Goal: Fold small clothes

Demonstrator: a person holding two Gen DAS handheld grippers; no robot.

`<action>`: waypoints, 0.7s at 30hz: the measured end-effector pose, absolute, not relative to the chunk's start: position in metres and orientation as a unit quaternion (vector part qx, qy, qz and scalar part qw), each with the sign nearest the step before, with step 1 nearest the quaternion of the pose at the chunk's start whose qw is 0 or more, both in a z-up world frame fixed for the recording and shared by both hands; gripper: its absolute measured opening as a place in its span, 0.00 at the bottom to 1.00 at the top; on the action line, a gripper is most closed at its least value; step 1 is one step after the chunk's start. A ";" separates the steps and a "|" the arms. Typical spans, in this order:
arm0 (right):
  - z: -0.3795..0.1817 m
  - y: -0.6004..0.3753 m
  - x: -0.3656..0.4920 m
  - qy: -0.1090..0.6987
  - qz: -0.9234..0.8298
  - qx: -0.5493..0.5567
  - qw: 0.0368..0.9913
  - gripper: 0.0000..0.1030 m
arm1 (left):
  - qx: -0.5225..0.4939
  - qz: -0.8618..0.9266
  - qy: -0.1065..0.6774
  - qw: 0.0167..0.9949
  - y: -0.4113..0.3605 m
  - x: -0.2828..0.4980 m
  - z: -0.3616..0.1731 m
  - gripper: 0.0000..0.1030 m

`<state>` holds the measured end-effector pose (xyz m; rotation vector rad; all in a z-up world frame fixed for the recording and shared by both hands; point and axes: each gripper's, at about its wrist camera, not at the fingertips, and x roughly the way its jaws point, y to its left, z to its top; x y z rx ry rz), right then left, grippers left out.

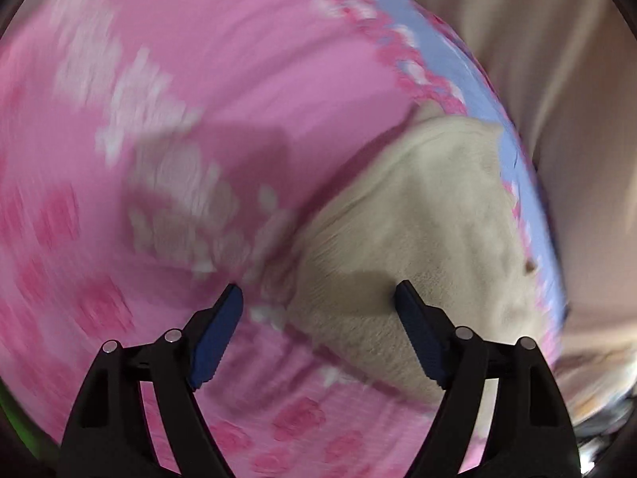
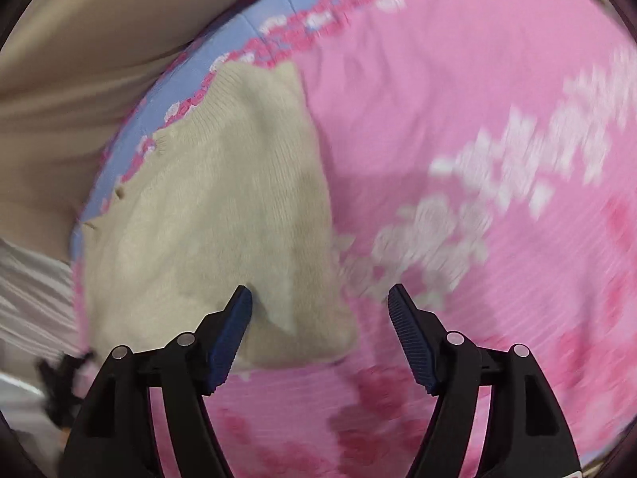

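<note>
Plainly, a soft load is presented: the cream knit garment (image 1: 414, 239) lies on a pink flowered bedspread (image 1: 199, 79), at the right of centre in the left wrist view and at the left of centre in the right wrist view (image 2: 223, 207). It is judged to be light, limp and stretchy, with a ribbed weave that should not slip between ridged pads, though it will sag and drag if lifted by one point only. A hold is best taken at a corner or along a hem, so the corner at the lower middle of the right wrist view looks the readiest place, and the ribbed edge at the upper left of that view a second one.

The left gripper (image 1: 318, 310) is seen with its jaws spread wide and nothing between them, one pad over pink cloth and the other over cream knit. The right gripper (image 2: 320, 310) is likewise spread and empty, its left finger above the garment's lower edge.

Much is smeared by motion blur. Whether the garment is already folded, and what kind it is, cannot be told; a small dark speck near its edge cannot be identified. A blue border (image 2: 254, 40) and beige drapery (image 2: 79, 40) are cut off at the frame edges.
</note>
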<state>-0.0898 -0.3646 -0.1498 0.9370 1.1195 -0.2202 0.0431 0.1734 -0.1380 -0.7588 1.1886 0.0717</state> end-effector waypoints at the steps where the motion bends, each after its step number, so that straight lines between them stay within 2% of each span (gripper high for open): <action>1: -0.149 -0.362 -0.089 0.499 -0.104 0.436 0.741 0.72 | -0.364 0.031 0.533 0.763 0.173 0.043 -0.137 0.75; 2: -0.148 -0.360 -0.086 0.491 -0.098 0.441 0.745 0.75 | -0.373 0.024 0.533 0.759 0.170 0.044 -0.138 0.75; 6: -0.143 -0.343 -0.069 0.496 -0.099 0.413 0.757 0.75 | -0.386 0.023 0.535 0.751 0.156 0.056 -0.142 0.73; 7: -0.142 -0.342 -0.066 0.496 -0.099 0.410 0.759 0.57 | -0.368 0.030 0.536 0.759 0.152 0.061 -0.140 0.68; 8: -0.143 -0.344 -0.065 0.494 -0.092 0.422 0.754 0.31 | -0.358 0.033 0.538 0.763 0.150 0.062 -0.139 0.41; 9: -0.138 -0.346 -0.066 0.488 -0.097 0.430 0.754 0.31 | -0.355 0.026 0.538 0.764 0.151 0.063 -0.137 0.25; 11: -0.117 -0.349 -0.071 0.480 -0.095 0.410 0.770 0.23 | -0.357 0.019 0.532 0.767 0.158 0.063 -0.126 0.17; 16: -0.072 -0.348 -0.106 0.488 -0.083 0.362 0.790 0.21 | -0.344 -0.007 0.541 0.768 0.170 0.031 -0.096 0.16; 21: -0.100 -0.347 -0.165 0.535 -0.095 0.353 0.761 0.22 | -0.342 -0.004 0.582 0.738 0.171 -0.017 -0.115 0.16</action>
